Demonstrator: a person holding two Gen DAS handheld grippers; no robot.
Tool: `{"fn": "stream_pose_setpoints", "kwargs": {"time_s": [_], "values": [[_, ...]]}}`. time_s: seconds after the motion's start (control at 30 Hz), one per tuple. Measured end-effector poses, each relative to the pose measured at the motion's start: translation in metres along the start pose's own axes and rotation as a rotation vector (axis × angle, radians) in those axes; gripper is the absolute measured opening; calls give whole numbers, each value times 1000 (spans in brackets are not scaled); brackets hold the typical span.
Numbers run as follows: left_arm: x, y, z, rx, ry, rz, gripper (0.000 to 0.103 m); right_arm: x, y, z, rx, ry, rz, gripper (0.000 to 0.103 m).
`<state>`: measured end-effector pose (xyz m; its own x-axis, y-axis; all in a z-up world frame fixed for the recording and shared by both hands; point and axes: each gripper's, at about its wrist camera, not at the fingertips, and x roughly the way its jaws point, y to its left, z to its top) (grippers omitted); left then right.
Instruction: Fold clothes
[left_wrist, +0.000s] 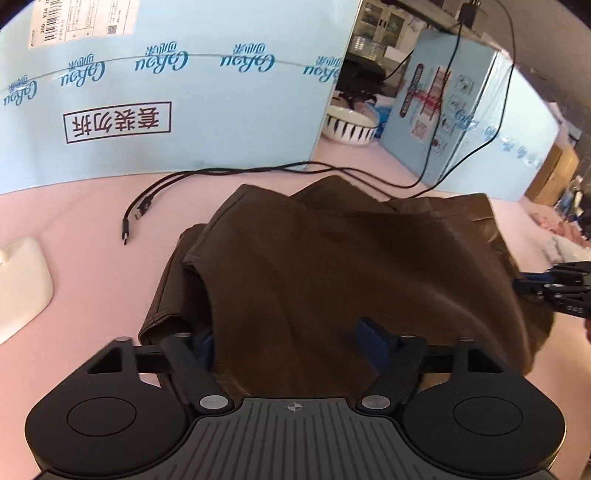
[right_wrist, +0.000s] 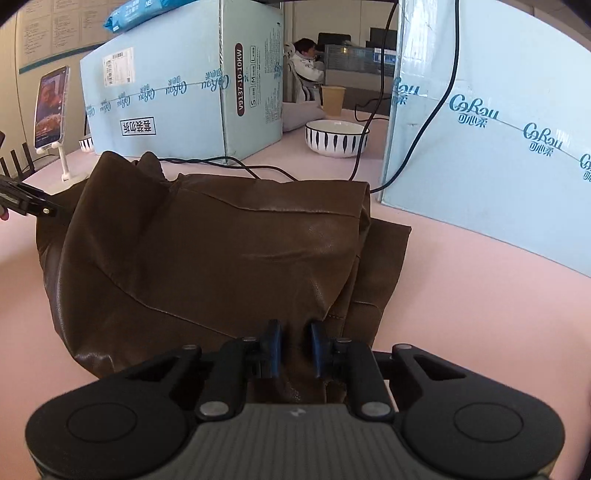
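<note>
A dark brown leather-look garment (left_wrist: 332, 266) lies partly folded on the pink table (left_wrist: 92, 266). My left gripper (left_wrist: 288, 339) is open, with its fingers wide apart and the near edge of the garment draped between and over them. In the right wrist view the same garment (right_wrist: 207, 251) fills the middle. My right gripper (right_wrist: 294, 349) is shut on a fold at the garment's near edge. The right gripper shows at the right edge of the left wrist view (left_wrist: 554, 291). The left gripper shows at the left edge of the right wrist view (right_wrist: 26, 201).
Two large light blue cardboard boxes (left_wrist: 166, 92) (left_wrist: 443, 110) stand behind the garment. Black cables (left_wrist: 155, 199) lie on the table by the boxes. A striped white bowl (right_wrist: 336, 138) sits between the boxes. A phone on a stand (right_wrist: 51, 107) is at the far left. A white object (left_wrist: 22, 284) lies left.
</note>
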<state>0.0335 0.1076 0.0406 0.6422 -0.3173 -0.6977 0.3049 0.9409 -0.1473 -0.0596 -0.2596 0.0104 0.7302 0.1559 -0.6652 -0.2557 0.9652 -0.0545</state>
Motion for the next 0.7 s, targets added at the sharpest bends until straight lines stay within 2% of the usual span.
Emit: {"fn": "stream_pose_setpoints", "kwargs": {"time_s": [0.03, 0.1, 0.17, 0.23, 0.3, 0.37, 0.43, 0.47, 0.5, 0.53, 0.57, 0.6, 0.63, 0.67, 0.7], "values": [[1, 3, -1, -33, 2, -14, 4, -6, 1, -2, -10, -5, -17, 13], [-7, 26, -7, -198, 31, -99, 4, -22, 0, -8, 9, -16, -56, 12], [-23, 38, -18, -273, 30, -158, 4, -36, -5, -13, 50, -34, -65, 12], [-36, 40, -30, -303, 26, -196, 4, -60, -8, -23, 100, -73, -47, 12], [-55, 41, -54, -369, 40, -269, 5, -74, -8, -35, 137, -85, -48, 12], [-59, 40, -69, -402, 58, -275, 7, -77, -6, -49, 153, -57, -48, 13], [-64, 41, -87, -433, 75, -263, 15, -70, -4, -57, 145, 3, -37, 16], [-73, 41, -88, -439, 64, -232, 28, -70, -4, -58, 143, 13, -35, 20], [-81, 42, -88, -444, 53, -202, 50, -76, -5, -53, 155, -5, -40, 29], [-90, 41, -84, -437, 40, -166, 63, -82, -7, -49, 169, -25, -45, 34], [-106, 39, -78, -406, -12, -135, 75, -87, -9, -45, 182, -49, -46, 51], [-125, 33, -70, -338, -105, -139, 78, -97, -13, -36, 210, -115, -34, 68], [-140, 26, -60, -256, -167, -165, 81, -107, -17, -27, 234, -183, 3, 75], [-144, 20, -52, -215, -179, -187, 87, -111, -19, -20, 242, -212, 41, 81], [-147, 14, -43, -174, -190, -209, 89, -112, -20, -8, 249, -229, 116, 81]]}}
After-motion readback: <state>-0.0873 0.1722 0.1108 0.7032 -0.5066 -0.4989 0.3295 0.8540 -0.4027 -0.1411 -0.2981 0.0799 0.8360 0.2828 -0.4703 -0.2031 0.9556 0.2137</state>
